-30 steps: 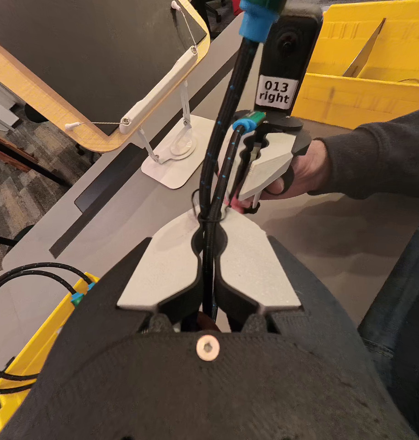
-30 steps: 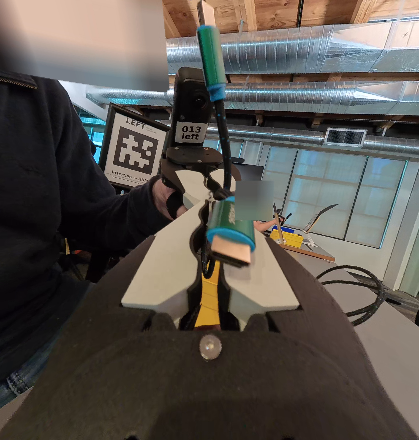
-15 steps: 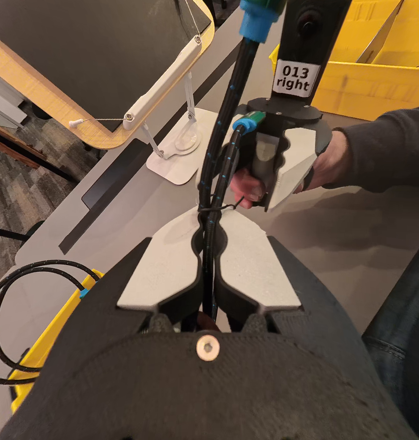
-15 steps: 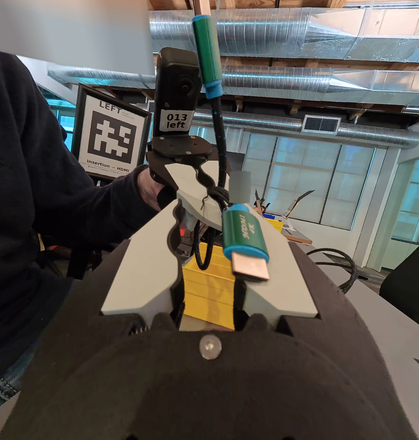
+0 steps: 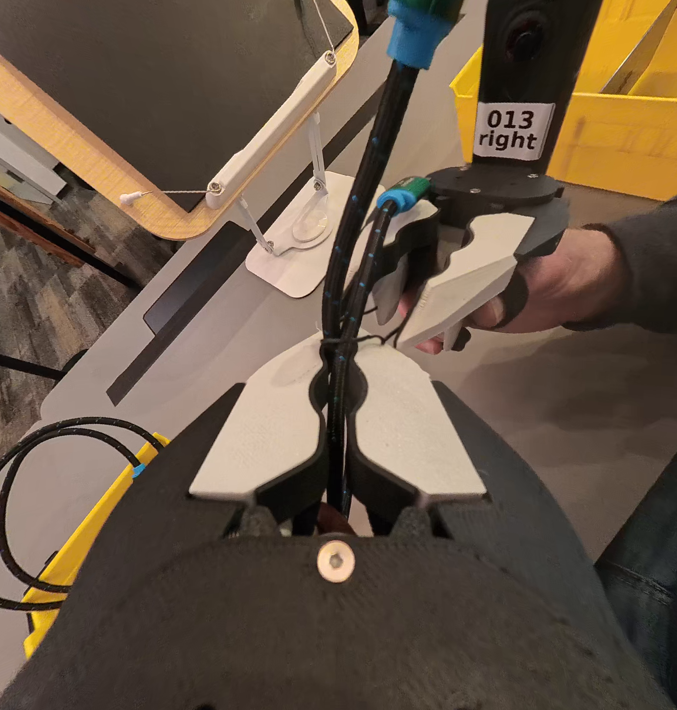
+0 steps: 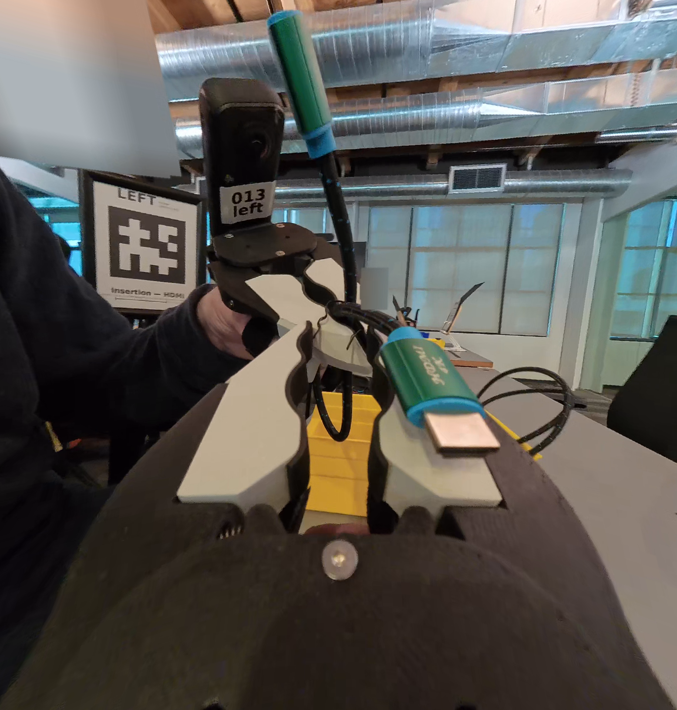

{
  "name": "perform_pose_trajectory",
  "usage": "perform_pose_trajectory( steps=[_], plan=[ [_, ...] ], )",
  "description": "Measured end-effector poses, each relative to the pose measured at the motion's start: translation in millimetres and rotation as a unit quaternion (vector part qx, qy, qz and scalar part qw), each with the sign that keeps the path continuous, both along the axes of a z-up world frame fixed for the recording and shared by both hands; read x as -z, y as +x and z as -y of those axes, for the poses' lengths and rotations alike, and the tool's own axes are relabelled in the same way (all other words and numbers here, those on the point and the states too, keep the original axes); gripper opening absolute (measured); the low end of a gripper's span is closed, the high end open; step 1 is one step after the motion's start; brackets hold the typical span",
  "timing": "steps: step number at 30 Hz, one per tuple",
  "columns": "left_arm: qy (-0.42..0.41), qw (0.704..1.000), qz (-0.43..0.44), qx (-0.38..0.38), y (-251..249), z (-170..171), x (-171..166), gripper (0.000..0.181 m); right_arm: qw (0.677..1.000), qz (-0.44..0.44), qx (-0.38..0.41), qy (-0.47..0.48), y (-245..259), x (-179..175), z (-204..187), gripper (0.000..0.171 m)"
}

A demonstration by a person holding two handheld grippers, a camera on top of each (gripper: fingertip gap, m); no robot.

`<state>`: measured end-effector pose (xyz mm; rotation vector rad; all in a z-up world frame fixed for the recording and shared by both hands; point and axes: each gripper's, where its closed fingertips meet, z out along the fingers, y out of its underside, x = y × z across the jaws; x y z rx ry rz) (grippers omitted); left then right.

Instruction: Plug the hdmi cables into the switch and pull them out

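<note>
A black braided HDMI cable (image 5: 339, 403), bundled with a thin tie, is clamped in my shut left gripper (image 5: 339, 345). One green and blue plug (image 5: 417, 34) stands up above it, also in the right wrist view (image 6: 298, 77). The other plug (image 6: 429, 380) lies loose on top of one finger of my right gripper (image 6: 342, 338), metal tip toward the camera. My right gripper is open and empty, tips close to the left gripper (image 6: 325, 322). In the left wrist view the right gripper (image 5: 402, 326) faces mine, just past the bundle. No switch is in view.
Grey table (image 5: 540, 403). A yellow bin (image 5: 617, 126) stands at the back right, another yellow bin (image 5: 87, 538) with a cable loop (image 5: 41, 453) at the lower left. A wood-framed dark board (image 5: 137, 77) leans on a white stand (image 5: 291, 253). A marker sign (image 6: 144, 242) stands behind the person's sleeve (image 6: 79, 345). The tips of both grippers are at nearly the same place.
My right gripper has opened from nearly shut around the cable and swung sideways. The lower plug has slid from between its fingers onto one finger. The left gripper stays shut on the bundle.
</note>
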<state>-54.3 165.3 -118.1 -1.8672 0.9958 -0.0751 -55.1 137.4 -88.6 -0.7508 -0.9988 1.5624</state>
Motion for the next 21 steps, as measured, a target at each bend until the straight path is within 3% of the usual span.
perform_pose_trajectory(
  steps=[10, 21],
  plan=[
    [0.011, 1.000, -0.019, -0.019, -0.2, -5.1, 2.6, 0.002, 0.999, -0.011, 0.030, -0.032, 1.5, -1.6, -3.9, 0.032],
    [0.019, 0.999, -0.022, -0.029, 0.8, -7.3, 3.7, 0.002, 0.998, -0.011, 0.046, -0.040, 2.3, 1.6, -4.5, 0.009]
  ],
)
